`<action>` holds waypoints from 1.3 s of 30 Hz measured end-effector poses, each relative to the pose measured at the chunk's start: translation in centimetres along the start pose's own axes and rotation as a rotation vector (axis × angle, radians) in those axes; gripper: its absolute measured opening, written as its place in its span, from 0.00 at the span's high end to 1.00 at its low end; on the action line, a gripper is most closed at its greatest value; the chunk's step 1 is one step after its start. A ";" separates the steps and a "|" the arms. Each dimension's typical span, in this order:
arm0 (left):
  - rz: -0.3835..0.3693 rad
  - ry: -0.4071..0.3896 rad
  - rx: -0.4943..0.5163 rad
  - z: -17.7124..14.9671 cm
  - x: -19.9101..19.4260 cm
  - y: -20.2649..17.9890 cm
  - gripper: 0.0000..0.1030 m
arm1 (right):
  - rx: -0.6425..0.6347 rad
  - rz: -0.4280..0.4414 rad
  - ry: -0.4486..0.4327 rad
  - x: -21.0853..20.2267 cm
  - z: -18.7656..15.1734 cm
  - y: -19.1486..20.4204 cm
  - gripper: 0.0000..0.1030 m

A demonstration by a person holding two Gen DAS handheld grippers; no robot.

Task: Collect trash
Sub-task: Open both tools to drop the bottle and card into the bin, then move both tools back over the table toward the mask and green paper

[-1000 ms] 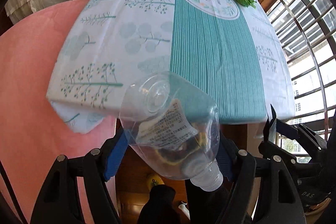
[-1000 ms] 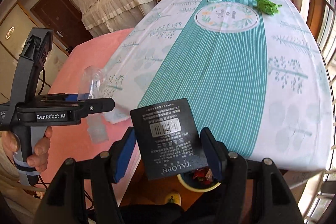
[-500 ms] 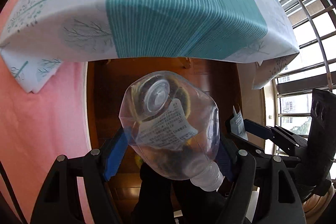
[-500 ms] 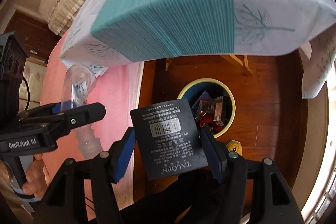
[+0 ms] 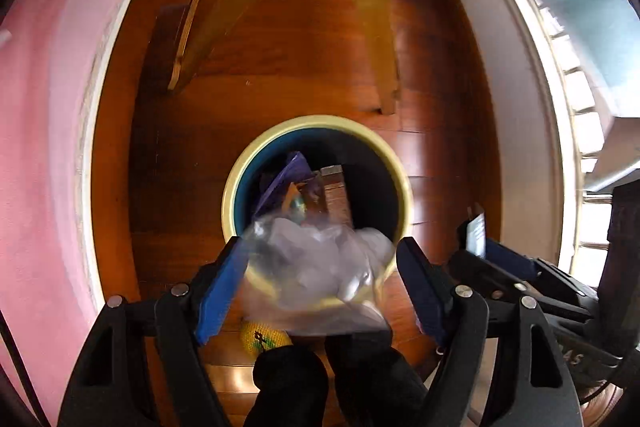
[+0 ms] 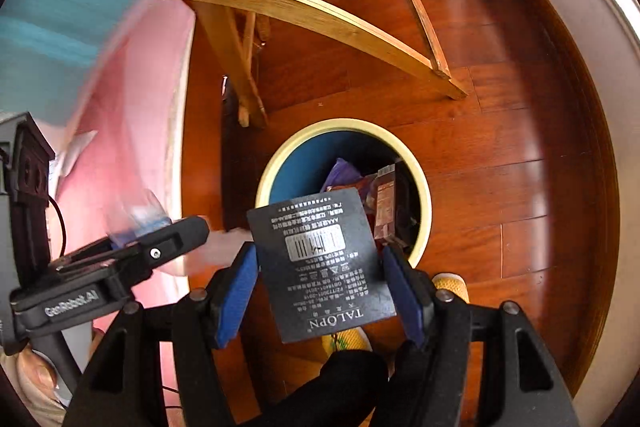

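The left gripper point(image 5: 320, 283) points steeply down at a round bin point(image 5: 402, 183) with a pale yellow rim and a blue inside, which stands on the dark wooden floor point(image 5: 280, 67). Its jaws have just been opening, and the clear plastic bottle point(image 5: 320, 263) sits between the blue pads as a blur over the near edge of the bin; a gap shows between the bottle and the right-hand pad, so the grip looks released (the blur makes contact on the other side hard to judge). The right gripper point(image 6: 320, 287) also points down, beside the left one, and is clamped on a black card point(image 6: 320, 263) with a barcode and white print, held by its two side edges above the near rim of the bin. Inside the bin lie a purple wrapper point(image 6: 340, 171) and a brown packet point(image 6: 386, 203). Pale wooden table legs point(image 6: 304, 11) stand on the floor beyond the bin, and a pink cloth point(image 6: 132, 147) hangs at the left. A yellow slipper point(image 6: 450, 285) shows near the bin's near edge.
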State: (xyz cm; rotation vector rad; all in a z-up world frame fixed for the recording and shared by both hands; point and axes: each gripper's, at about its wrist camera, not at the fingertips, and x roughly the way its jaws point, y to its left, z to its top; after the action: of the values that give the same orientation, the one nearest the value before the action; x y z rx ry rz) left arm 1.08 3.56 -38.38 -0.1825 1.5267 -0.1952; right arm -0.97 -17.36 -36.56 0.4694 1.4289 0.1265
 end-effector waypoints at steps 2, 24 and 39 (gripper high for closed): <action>0.026 0.011 -0.018 0.2 2.1 0.6 0.14 | 0.014 -0.001 0.006 1.5 0.5 -0.7 0.38; 0.238 0.018 0.010 -0.5 4.5 3.4 0.12 | -0.021 -0.107 -0.044 6.3 1.8 1.1 0.20; 0.276 -0.022 -0.060 -1.6 -5.2 1.8 0.13 | 0.005 -0.131 -0.041 -2.3 0.5 3.8 0.20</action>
State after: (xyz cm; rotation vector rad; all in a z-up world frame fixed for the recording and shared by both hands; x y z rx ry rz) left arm -0.65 6.58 -33.86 -0.0206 1.5193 0.0719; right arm -0.07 -14.88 -32.93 0.3787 1.4161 0.0080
